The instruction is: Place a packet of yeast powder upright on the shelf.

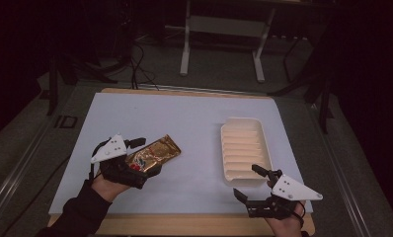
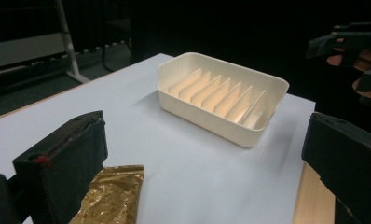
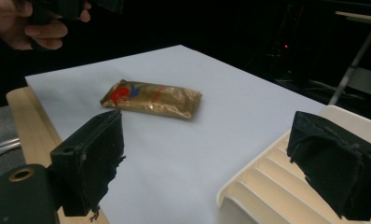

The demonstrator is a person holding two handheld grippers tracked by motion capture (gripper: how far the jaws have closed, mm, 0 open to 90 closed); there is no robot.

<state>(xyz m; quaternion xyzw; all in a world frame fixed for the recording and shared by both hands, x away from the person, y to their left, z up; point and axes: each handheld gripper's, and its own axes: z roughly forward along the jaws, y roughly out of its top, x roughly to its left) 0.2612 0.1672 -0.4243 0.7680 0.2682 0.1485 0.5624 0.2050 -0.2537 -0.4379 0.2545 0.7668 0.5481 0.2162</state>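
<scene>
A gold foil packet with a red and blue logo lies flat on the white sheet, left of centre. My left gripper hovers at its near end, jaws wide open on either side of it. In the left gripper view the packet sits just beside the left jaw, with nothing clamped in the gripper. A cream ribbed tray stands empty at the right. My right gripper is open at the tray's near end. In the right gripper view its jaws frame the tray's rim and the packet beyond.
The white sheet covers a wooden tabletop whose front edge shows at the bottom. Behind the table stand the white legs of another desk, with cables on the dark floor.
</scene>
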